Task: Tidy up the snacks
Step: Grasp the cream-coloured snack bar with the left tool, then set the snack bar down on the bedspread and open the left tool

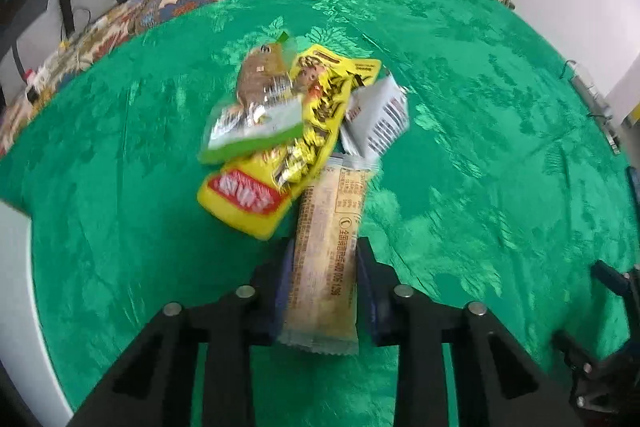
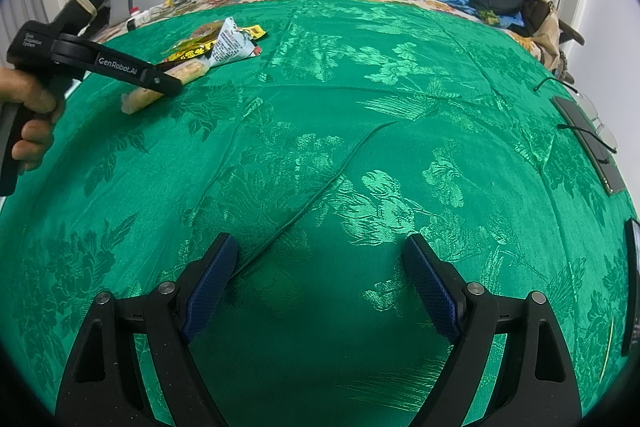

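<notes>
Beside the snack pile (image 1: 292, 115), left gripper (image 1: 324, 267) clamps the beige bar (image 1: 326, 267) for sorting; right gripper (image 2: 320, 267) gapes, empty.

from the left gripper (image 1: 324, 251) we look steeply down, close over the snack pile (image 1: 296, 123) just ahead of it. from the right gripper (image 2: 320, 267) we look down across the green cloth (image 2: 360, 147), well apart; the pile (image 2: 216, 47) and left gripper (image 2: 160, 83) lie far ahead-left.

tan snack bar (image 1: 326, 259) | lengthwise in tongs | touching snack pile (image 1: 288, 115)
</notes>
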A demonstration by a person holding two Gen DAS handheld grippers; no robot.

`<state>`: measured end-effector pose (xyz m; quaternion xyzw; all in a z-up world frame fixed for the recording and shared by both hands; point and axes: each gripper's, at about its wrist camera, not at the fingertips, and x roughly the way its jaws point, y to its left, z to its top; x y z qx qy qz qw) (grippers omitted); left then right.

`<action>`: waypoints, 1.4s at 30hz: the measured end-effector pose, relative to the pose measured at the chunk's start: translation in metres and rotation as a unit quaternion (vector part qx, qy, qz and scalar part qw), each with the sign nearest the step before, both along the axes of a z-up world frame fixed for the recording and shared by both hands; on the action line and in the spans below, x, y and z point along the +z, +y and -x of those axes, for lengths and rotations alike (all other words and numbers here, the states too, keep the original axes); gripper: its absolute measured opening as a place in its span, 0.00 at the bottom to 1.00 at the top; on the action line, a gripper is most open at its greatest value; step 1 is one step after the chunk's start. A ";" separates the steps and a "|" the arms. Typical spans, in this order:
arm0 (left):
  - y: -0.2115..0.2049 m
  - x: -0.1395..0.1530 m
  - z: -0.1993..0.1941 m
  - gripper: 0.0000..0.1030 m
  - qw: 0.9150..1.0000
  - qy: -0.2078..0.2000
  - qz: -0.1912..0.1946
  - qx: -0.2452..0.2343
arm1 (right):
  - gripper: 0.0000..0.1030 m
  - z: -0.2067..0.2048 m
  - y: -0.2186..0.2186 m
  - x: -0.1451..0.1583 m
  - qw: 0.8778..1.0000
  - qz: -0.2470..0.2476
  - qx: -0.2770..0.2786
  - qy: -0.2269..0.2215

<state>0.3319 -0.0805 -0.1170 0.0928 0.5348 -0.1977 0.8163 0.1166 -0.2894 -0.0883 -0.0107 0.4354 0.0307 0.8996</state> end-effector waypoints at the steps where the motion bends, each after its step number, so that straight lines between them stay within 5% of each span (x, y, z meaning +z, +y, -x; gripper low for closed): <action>1: 0.003 0.001 0.005 0.27 1.000 -0.001 0.000 0.004 | 0.86 0.000 0.000 0.000 1.000 0.000 0.000 0.000; 7: 0.049 0.001 0.075 0.27 0.999 0.002 0.014 0.051 | 0.86 0.000 0.000 0.000 1.000 0.000 0.000 0.000; 15: 0.111 0.000 0.162 0.27 0.989 -0.042 -0.018 0.140 | 0.86 0.000 0.000 0.000 1.000 0.000 0.000 0.000; 18: 0.120 -0.006 0.168 0.40 0.985 -0.067 -0.012 0.156 | 0.86 0.000 0.000 0.000 1.000 0.000 0.000 0.000; 20: 0.122 -0.011 0.166 0.72 0.984 -0.078 -0.008 0.162 | 0.86 0.000 0.000 0.000 1.000 0.000 0.000 0.000; 26: 0.136 -0.021 0.162 0.98 0.980 -0.098 0.000 0.173 | 0.86 0.000 0.000 0.000 1.000 0.000 0.000 0.000; 42: 0.138 -0.023 0.155 1.00 0.980 -0.101 0.002 0.170 | 0.86 0.000 0.001 0.000 1.000 0.000 0.000 0.000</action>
